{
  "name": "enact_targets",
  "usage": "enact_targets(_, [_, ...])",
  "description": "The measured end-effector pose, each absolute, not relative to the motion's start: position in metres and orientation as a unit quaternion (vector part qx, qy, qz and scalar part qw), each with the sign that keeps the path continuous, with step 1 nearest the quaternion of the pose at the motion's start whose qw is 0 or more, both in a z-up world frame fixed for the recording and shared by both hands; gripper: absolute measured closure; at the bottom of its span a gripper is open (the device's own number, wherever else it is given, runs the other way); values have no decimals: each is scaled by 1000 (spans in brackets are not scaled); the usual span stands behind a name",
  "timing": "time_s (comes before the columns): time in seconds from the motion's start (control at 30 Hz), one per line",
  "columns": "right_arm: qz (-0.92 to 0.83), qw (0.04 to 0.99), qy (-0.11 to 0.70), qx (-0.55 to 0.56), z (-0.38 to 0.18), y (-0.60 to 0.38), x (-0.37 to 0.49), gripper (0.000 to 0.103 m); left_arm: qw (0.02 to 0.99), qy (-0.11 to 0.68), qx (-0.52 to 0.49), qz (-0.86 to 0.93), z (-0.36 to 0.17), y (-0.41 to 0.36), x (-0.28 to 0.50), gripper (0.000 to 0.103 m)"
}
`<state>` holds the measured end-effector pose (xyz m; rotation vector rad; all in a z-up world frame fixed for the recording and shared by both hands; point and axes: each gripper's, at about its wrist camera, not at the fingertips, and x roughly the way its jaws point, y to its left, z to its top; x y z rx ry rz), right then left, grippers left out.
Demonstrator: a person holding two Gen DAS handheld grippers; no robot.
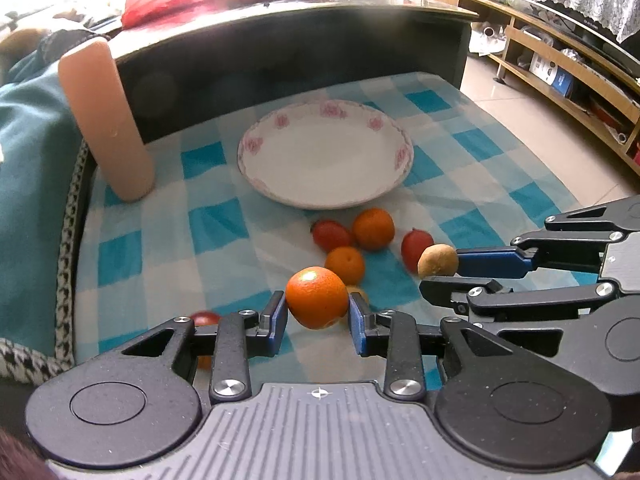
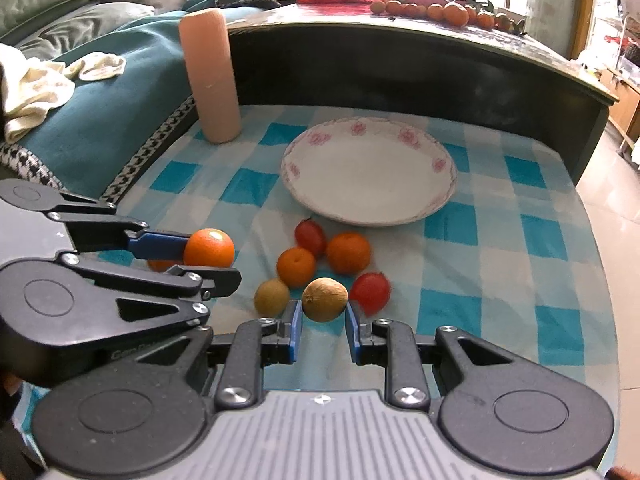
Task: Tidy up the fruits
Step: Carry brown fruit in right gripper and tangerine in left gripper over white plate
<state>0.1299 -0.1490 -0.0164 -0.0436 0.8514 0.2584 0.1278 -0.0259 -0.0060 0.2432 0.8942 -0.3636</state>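
My left gripper (image 1: pixel 318 312) is shut on an orange (image 1: pixel 317 302), pads pressed against its two sides, near the front of the checked tablecloth. My right gripper (image 2: pixel 323 312) is shut on a brown kiwi (image 2: pixel 324 299). Between the grippers and the plate lie two oranges (image 2: pixel 296 267) (image 2: pixel 348 253), two red tomatoes (image 2: pixel 310 237) (image 2: pixel 370 291) and a second kiwi (image 2: pixel 272 297). The white plate with pink flowers (image 2: pixel 292 168) holds nothing. In the left wrist view the right gripper (image 1: pixel 440 274) reaches in from the right with the kiwi (image 1: pixel 438 261). A red fruit (image 1: pixel 205 318) peeks out behind my left finger.
A tall pink cylinder (image 2: pixel 210 76) stands left of the plate. Behind it rises a dark counter (image 2: pixel 400 60) carrying a red bag and several fruits. A sofa with a teal blanket (image 2: pixel 100 112) borders the left. The table edge and tiled floor (image 2: pixel 616 208) lie right.
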Motion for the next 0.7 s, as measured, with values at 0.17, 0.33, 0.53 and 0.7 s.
enact_targets(0.17, [114, 907, 406, -25, -14, -154, 141, 63, 880, 424, 119, -175, -3, -32, 141, 63])
enact_targets(0.33, [103, 909, 402, -29, -12, -157, 153, 63, 882, 419, 124, -176, -2, -38, 153, 63])
enact_targets(0.53, [94, 914, 393, -37, -8, -158, 167, 63, 886, 413, 117, -174, 2, -42, 168, 64])
enact_targets(0.7, [88, 916, 389, -45, -8, -159, 177, 63, 887, 410, 121, -173, 2, -45, 179, 64])
